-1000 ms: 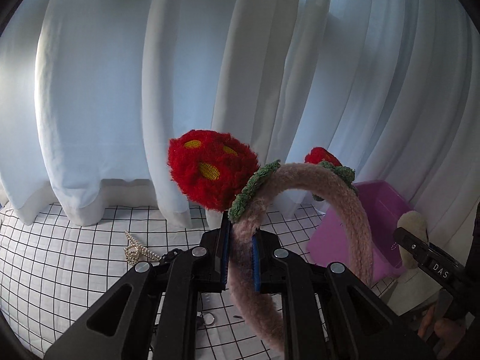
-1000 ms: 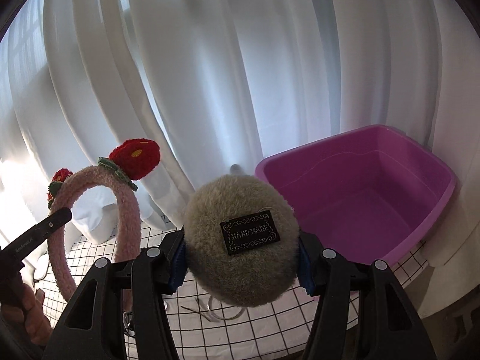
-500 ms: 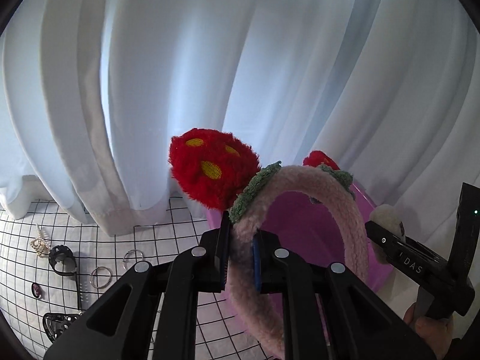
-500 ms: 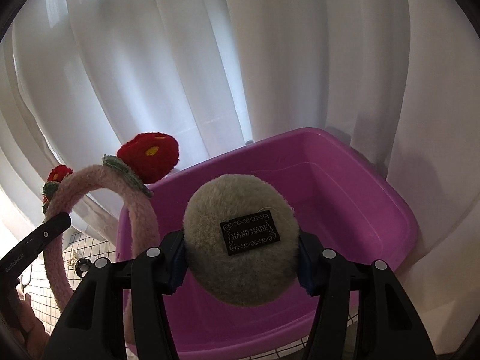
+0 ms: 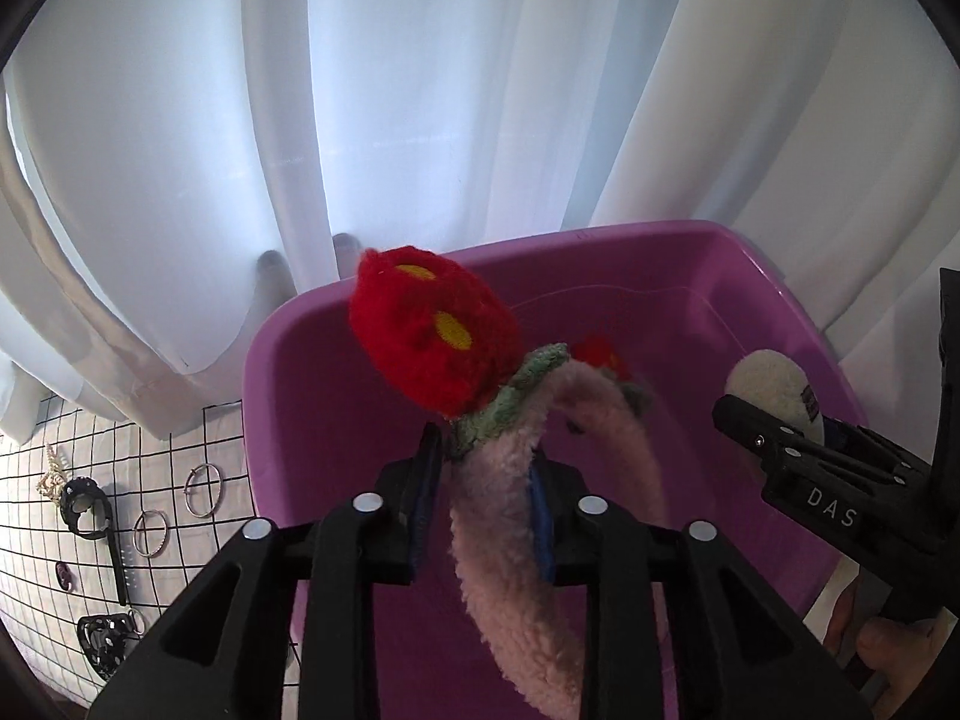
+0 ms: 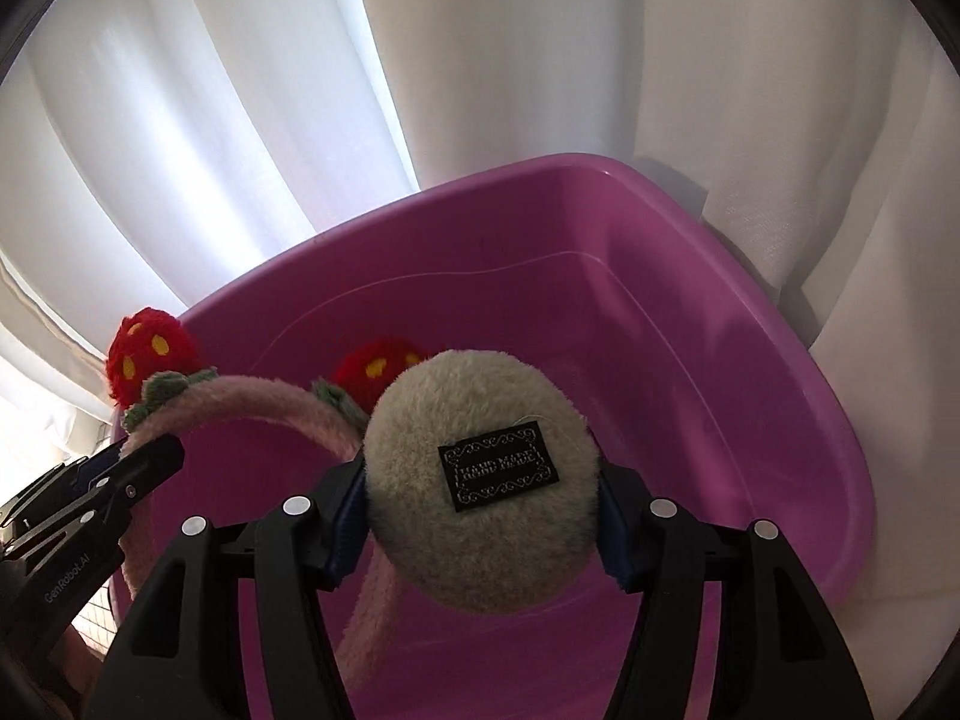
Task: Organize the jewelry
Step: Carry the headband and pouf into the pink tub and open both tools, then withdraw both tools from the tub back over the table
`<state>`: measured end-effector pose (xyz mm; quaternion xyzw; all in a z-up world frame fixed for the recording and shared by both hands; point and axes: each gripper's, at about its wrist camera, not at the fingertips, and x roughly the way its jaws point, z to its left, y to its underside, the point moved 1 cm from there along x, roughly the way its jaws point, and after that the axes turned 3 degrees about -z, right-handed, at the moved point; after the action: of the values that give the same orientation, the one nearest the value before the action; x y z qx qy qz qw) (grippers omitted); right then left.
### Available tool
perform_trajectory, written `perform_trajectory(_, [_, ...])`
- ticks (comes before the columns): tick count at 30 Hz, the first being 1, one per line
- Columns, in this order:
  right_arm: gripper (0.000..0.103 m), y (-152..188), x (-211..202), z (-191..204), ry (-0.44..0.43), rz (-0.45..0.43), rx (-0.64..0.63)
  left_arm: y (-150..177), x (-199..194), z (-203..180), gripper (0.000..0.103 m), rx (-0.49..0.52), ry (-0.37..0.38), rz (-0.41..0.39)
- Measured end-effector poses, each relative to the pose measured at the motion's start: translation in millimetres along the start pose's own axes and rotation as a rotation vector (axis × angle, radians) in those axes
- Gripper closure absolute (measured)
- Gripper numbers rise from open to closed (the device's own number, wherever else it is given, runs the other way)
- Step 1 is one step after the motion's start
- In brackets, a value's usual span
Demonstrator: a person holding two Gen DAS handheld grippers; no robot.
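My left gripper (image 5: 480, 498) stands open around a pink fuzzy headband (image 5: 510, 546) with red strawberry pompoms (image 5: 432, 330); the blue pads stand apart from the band. It hangs over the purple plastic tub (image 5: 282, 396). My right gripper (image 6: 480, 516) is shut on a beige fluffy puff (image 6: 480, 480) with a black label, also over the tub (image 6: 750, 360). The headband (image 6: 240, 402) shows at the left in the right wrist view, and the puff (image 5: 768, 384) at the right in the left wrist view.
White curtains (image 5: 420, 90) hang close behind the tub. On the grid-patterned cloth (image 5: 36, 540) at the left lie metal rings (image 5: 204, 489), black hair clips (image 5: 87, 507) and a pearl clip (image 5: 51, 474).
Both grippers moved over the purple tub and lower into it. The left jaws have opened around the headband, which has tilted. The right still holds the puff.
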<state>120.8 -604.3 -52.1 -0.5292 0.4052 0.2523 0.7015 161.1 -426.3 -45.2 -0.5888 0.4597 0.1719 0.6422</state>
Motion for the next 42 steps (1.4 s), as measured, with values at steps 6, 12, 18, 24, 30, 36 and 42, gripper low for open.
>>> perform_trajectory(6, [0.033, -9.3, 9.9, -4.6, 0.025, 0.028, -0.020, 0.5, -3.3, -3.4, 0.014, 0.020, -0.055, -0.060])
perform_trajectory(12, [0.033, -11.9, 2.9, -10.3, 0.014, 0.004, -0.008, -1.3, -6.9, -3.4, 0.013, 0.010, -0.076, -0.050])
perform_trajectory(18, [0.032, 0.7, -10.5, -4.0, -0.049, -0.004, 0.001, 2.3, -20.5, 4.8, 0.011, -0.012, -0.091, -0.066])
perform_trajectory(24, [0.032, 8.3, -18.3, 11.1, -0.087, -0.001, -0.022, 9.0, -40.1, 16.1, 0.010, -0.021, -0.099, -0.089])
perform_trajectory(30, [0.032, 17.3, -23.9, 29.9, -0.112, -0.001, -0.026, 16.8, -58.0, 31.5, 0.010, -0.029, -0.106, -0.117])
perform_trajectory(36, [0.032, 25.4, -40.0, 52.1, -0.133, -0.041, -0.016, 24.7, -78.3, 53.5, 0.009, -0.054, -0.089, -0.144])
perform_trajectory(42, [0.032, 30.1, -52.5, 87.8, -0.143, -0.061, -0.020, 31.2, -102.6, 90.9, 0.008, -0.079, -0.084, -0.168])
